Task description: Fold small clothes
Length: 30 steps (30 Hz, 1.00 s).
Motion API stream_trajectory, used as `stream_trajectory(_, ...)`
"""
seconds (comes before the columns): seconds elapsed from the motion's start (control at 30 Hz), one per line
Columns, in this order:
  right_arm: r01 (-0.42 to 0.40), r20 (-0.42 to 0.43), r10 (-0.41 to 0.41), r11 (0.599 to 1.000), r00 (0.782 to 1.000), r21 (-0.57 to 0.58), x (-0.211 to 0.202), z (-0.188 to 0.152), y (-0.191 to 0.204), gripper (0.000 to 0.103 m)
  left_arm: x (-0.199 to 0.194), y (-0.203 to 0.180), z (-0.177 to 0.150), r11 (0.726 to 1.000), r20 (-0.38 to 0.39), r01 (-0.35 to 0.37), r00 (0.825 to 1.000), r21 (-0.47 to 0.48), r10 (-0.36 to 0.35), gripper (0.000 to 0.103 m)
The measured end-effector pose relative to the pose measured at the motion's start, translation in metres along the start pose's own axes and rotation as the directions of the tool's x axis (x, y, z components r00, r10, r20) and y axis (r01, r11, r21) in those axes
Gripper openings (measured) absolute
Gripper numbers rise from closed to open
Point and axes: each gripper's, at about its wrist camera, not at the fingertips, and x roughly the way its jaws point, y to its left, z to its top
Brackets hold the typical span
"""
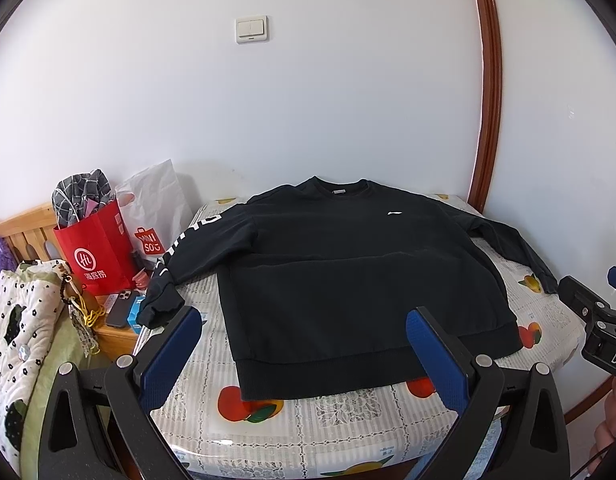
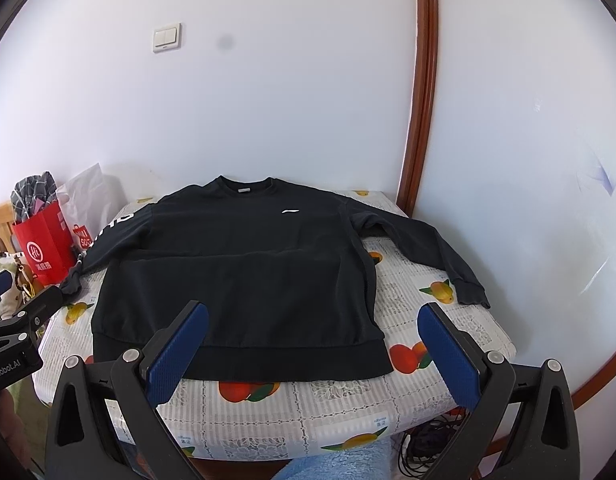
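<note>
Black sweatshirt (image 1: 348,264) lies flat, front up, sleeves spread, on the fruit-print bench (image 1: 348,412); left claw (image 1: 304,356) and right claw (image 2: 314,354) gape wide, empty; soft, limp fabric, best gripped at hem corners or cuffs.

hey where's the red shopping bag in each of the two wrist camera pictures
Left wrist view: the red shopping bag stands at the left, past the sweatshirt's lettered sleeve, in front of a white bag.
Right wrist view: it sits at the far left edge, smaller.
Shared landmark: the wall switch above the black sweatshirt.
</note>
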Motion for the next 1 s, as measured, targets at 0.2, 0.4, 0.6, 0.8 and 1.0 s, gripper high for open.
stream_trajectory(0.2, 0.0, 0.0, 0.0, 1.0, 1.0, -0.001, 0.0, 0.0, 0.0, 0.103, 0.001, 0.001, 0.0, 1.0, -0.003, 0.001, 1.0, -0.003, -0.001, 0.103)
stream_trajectory(0.4, -0.003, 0.005, 0.003, 1.0, 1.0, 0.001, 0.0, 0.0, -0.001, 0.103, 0.001, 0.001, 0.0, 1.0, -0.004, 0.002, 1.0, -0.005, -0.002, 0.103)
stream_trajectory(0.6, 0.0, 0.005, 0.0, 1.0, 1.0, 0.004, 0.001, -0.001, -0.002, 0.103, 0.001, 0.002, 0.002, 1.0, -0.003, 0.003, 1.0, -0.005, -0.003, 0.103)
stream_trajectory(0.8, -0.008, 0.005, 0.008, 1.0, 1.0, 0.011, 0.007, -0.003, -0.003, 0.103, 0.009, 0.003, 0.005, 1.0, -0.008, 0.015, 1.0, -0.002, -0.015, 0.103)
stream_trajectory(1.0, -0.039, -0.017, 0.039, 0.999, 0.999, 0.019, 0.031, -0.004, -0.001, 0.103, 0.043, 0.013, 0.008, 0.999, -0.076, 0.032, 0.997, -0.033, -0.035, 0.103)
